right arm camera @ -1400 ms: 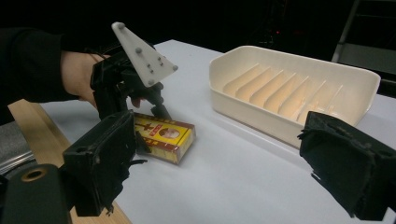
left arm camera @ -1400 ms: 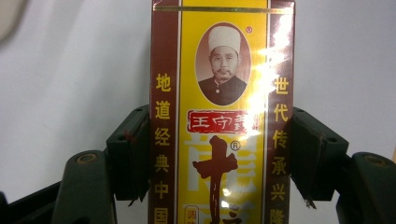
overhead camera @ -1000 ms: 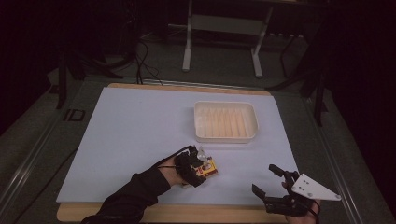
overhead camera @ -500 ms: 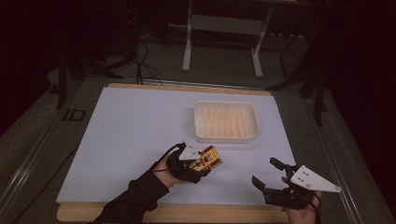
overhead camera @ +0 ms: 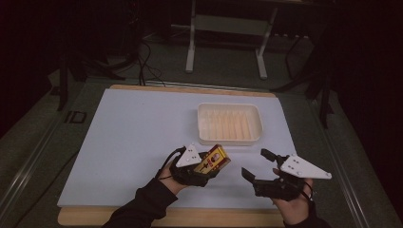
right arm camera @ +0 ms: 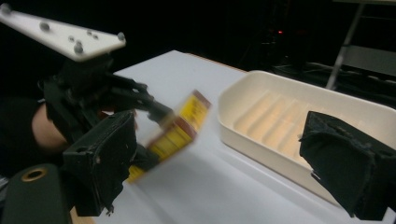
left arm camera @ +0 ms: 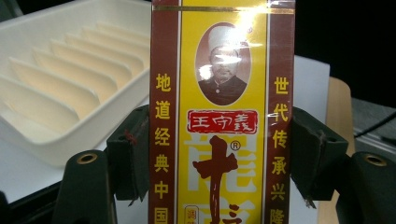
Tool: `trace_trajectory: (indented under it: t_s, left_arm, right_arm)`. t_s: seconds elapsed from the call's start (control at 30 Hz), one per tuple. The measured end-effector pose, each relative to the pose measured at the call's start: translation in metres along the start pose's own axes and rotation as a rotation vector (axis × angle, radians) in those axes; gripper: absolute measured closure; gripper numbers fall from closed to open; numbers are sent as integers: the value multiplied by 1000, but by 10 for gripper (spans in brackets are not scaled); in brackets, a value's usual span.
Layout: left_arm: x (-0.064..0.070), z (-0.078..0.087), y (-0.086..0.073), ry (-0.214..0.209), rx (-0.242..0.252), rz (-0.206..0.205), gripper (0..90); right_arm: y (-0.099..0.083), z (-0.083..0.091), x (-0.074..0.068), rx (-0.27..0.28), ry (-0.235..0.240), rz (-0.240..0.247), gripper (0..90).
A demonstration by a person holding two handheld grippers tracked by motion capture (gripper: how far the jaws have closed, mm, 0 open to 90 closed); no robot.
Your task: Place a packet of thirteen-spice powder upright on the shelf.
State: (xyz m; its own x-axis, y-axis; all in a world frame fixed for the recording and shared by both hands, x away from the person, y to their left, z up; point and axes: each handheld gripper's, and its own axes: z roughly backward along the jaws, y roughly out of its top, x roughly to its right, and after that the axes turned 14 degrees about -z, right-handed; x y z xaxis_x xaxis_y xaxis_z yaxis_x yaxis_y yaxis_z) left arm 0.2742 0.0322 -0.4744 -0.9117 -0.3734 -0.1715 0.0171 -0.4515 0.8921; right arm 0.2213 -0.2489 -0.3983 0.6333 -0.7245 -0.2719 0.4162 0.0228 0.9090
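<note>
My left gripper (overhead camera: 205, 167) is shut on a yellow and dark-red box (overhead camera: 212, 160) printed with Chinese characters and a portrait. It holds the box just above the table, front centre. In the left gripper view the two black pads (left arm camera: 128, 156) press both long sides of the box (left arm camera: 222, 116). My right gripper (overhead camera: 259, 164) stands open at the front right, a short way from the box, with nothing between its fingers. From the right gripper view, the box (right arm camera: 175, 133) hangs tilted in the other gripper (right arm camera: 144, 105), left of the white tray (right arm camera: 243, 100).
A white ribbed tray (overhead camera: 230, 109) sits empty just beyond the box, toward the table's right. The pale table (overhead camera: 133, 137) has a wooden front edge (overhead camera: 95, 216). Metal stand legs (overhead camera: 191, 52) and cables lie on the dark floor behind.
My left gripper has lifted and carried the box to the right, toward the tray. The right gripper has shifted slightly right and stayed open.
</note>
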Motion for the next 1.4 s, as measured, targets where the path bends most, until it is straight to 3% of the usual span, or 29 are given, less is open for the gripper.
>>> trace_trajectory:
  t_s: [0.07, 0.17, 0.27, 0.37, 0.47, 0.53, 0.57, 0.6, 0.63, 0.77, 0.83, 0.9, 1.13, 1.17, 1.2, 1.23, 1.3, 1.4]
  left_arm:
    - [3, -2, -1, 17, 65, 15, 325]
    - [7, -1, -3, 60, 115, 32, 325]
    - [9, -3, -4, 52, 163, 76, 326]
    - [12, -5, -5, 62, 180, 66, 326]
    - [16, -6, -6, 62, 232, 54, 325]
    - [19, -6, -6, 117, 246, 45, 325]
    - [19, -6, -6, 117, 246, 45, 325]
    - [20, -7, -6, 124, 277, 38, 325]
    - [21, -7, -7, 133, 285, 27, 325]
    - [26, -10, -7, 141, 301, 2, 324]
    - [28, -11, -8, 153, 300, -7, 324]
    - [29, -13, -9, 162, 310, 1, 324]
    - [29, -14, -13, 181, 342, 43, 323]
    - [29, -14, -13, 181, 342, 43, 323]
    - [30, -14, -14, 212, 358, 36, 323]
    - [30, -14, -14, 219, 361, 35, 322]
    - [30, -14, -15, 227, 366, 31, 321]
    - [31, -16, -15, 242, 351, 26, 319]
  right_arm:
    - [6, -13, -8, -21, 26, -11, 138]
    - [9, -25, -14, -60, 36, -27, 140]
    - [10, -35, -21, -73, 26, -37, 156]
    - [10, -41, -24, -74, 13, -34, 202]
    - [10, -48, -25, -77, 1, -43, 244]
    - [10, -50, -22, -80, -8, -68, 257]
    - [10, -50, -22, -80, -8, -68, 257]
    - [10, -51, -21, -82, -7, -76, 293]
    - [10, -53, -19, -90, 2, -103, 318]
    - [8, -57, -19, -112, 21, -129, 388]
    - [8, -58, -20, -118, 4, -125, 387]
    - [7, -59, -22, -116, -9, -143, 390]
    - [6, -65, -21, -145, -9, -190, 560]
    - [6, -65, -21, -145, -9, -190, 560]
    - [6, -65, -20, -146, -3, -209, 572]
    - [7, -66, -19, -154, 9, -235, 620]
    - [7, -68, -19, -162, 11, -245, 629]
    - [8, -69, -20, -169, -8, -267, 666]
